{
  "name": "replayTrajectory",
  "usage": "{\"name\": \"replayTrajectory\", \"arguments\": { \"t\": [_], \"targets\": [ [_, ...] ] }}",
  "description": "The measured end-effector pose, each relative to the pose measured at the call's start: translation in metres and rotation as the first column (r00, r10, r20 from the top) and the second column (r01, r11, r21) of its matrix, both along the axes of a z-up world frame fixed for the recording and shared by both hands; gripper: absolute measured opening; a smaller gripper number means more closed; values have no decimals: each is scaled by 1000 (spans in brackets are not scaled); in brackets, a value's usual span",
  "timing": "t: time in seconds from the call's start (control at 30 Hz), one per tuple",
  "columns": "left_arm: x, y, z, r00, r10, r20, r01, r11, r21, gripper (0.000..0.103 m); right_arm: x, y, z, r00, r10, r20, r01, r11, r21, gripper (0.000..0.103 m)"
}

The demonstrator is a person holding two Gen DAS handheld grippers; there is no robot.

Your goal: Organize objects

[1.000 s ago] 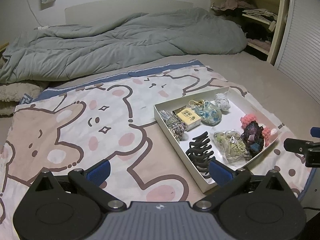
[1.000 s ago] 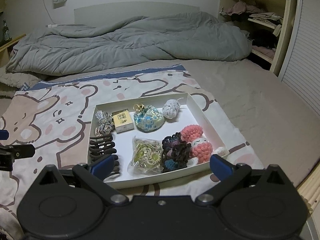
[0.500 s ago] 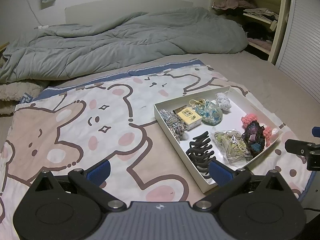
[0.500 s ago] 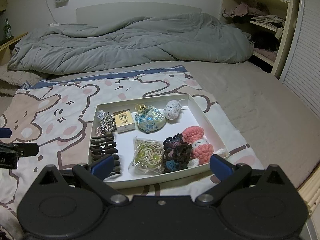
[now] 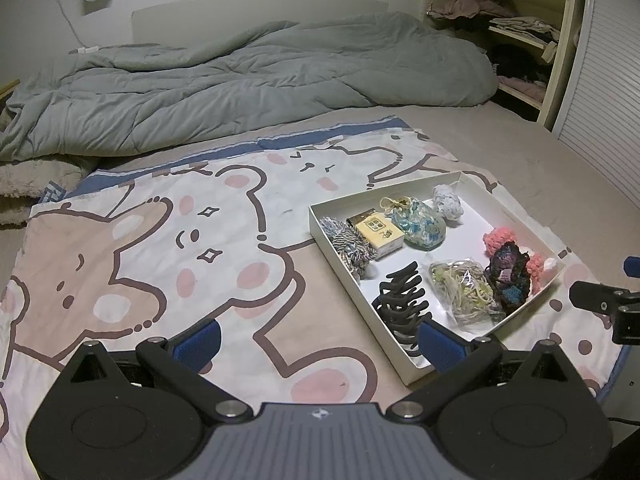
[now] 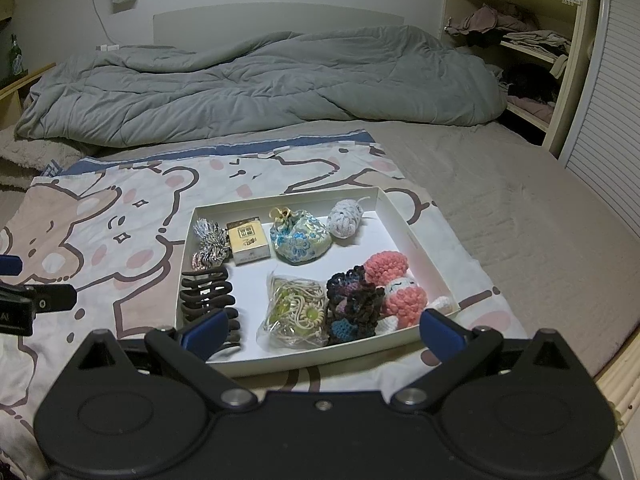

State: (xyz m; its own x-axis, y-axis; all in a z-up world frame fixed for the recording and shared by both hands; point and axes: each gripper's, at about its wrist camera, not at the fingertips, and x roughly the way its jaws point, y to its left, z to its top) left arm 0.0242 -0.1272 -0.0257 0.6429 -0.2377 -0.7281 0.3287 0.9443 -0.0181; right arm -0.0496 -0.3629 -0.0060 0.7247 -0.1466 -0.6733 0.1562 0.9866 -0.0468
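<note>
Our right gripper (image 6: pixel 322 326) hangs with its fingers wide apart and nothing between them, low in the frame just short of the near wall of the tray (image 6: pixel 412 236). Our left gripper (image 5: pixel 318 338) is likewise spread and empty, at the bottom of its frame, over the bear blanket (image 5: pixel 140 264) with the tray off to its right.

Everything to be sorted sits in the tray, at centre of the right view. Nearest our right fingers, lower left, is the black claw clip (image 6: pixel 208 298): we judge it stiff, light and a little slick, best pinched across its spine, not the teeth. Right of it lies the bag of hair ties (image 6: pixel 294 312), which we expect to be crinkly and slippery, so we would grab a bunched fold. Further right, the dark crochet piece (image 6: pixel 354 306) and pink doll (image 6: pixel 394 286) look soft and light; any squeeze through the middle should hold. Toward the upper edge, the small box (image 6: pixel 248 241) seems rigid and wants its flat sides, while the pouch (image 6: pixel 300 236) will likely sag unless taken near its tied neck.
</note>
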Motion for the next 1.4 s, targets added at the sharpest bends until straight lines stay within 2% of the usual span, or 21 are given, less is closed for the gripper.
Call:
{"name": "replayTrajectory", "arguments": {
  "t": [1.4],
  "targets": [
    [2,-2,-1,1000,12,-9,-12,1000,-9,103,2,-2,-3,1000,12,-6,-12,1000,-3,103]
  ]
}}
